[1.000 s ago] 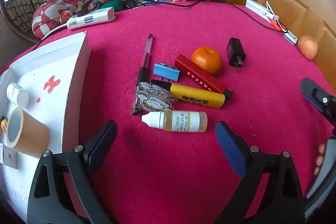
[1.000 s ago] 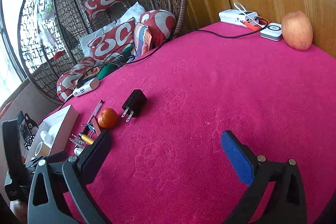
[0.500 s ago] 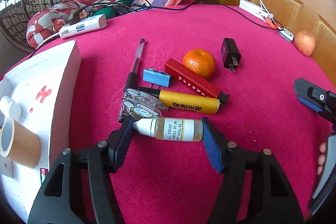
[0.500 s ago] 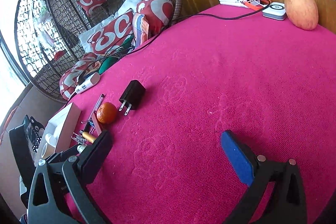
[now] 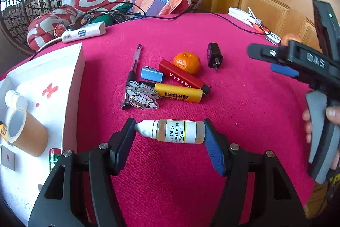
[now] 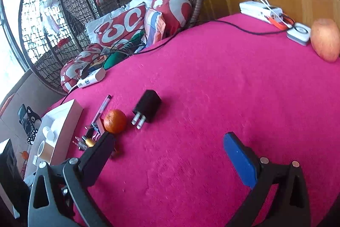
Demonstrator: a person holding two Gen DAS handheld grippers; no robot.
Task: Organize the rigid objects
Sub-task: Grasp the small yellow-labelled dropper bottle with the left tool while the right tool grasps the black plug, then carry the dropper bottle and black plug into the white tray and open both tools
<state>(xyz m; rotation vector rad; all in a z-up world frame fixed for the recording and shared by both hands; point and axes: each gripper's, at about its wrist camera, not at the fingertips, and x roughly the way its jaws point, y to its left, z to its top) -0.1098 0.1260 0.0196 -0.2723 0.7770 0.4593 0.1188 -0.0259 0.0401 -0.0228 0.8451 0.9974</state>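
A small clear bottle [image 5: 176, 131] with a white cap and a printed label lies crosswise between the pads of my left gripper [image 5: 169, 131], which is shut on its two ends. Behind it on the pink cloth lie a cartoon keychain [image 5: 141, 97], a yellow marker [image 5: 178, 95], a red stick [image 5: 180, 77], a blue sharpener [image 5: 152, 74], a pen [image 5: 133, 69], an orange [image 5: 187, 62] and a black charger [image 5: 214, 55]. My right gripper [image 6: 167, 142] stands open over bare cloth with nothing between its fingers; the charger [image 6: 146, 109] lies ahead of it.
A white box [image 5: 73, 103] at the left holds a tape roll [image 5: 27, 133] and a small white jar [image 5: 16, 99]. A power strip [image 5: 84, 32] and cables lie at the back, an apple [image 6: 325, 42] at the far right. A wicker chair with cushions stands beyond the table.
My left gripper closed on the bottle's ends and drew it back from the pile. The right gripper has come forward and now shows large at the left view's right edge.
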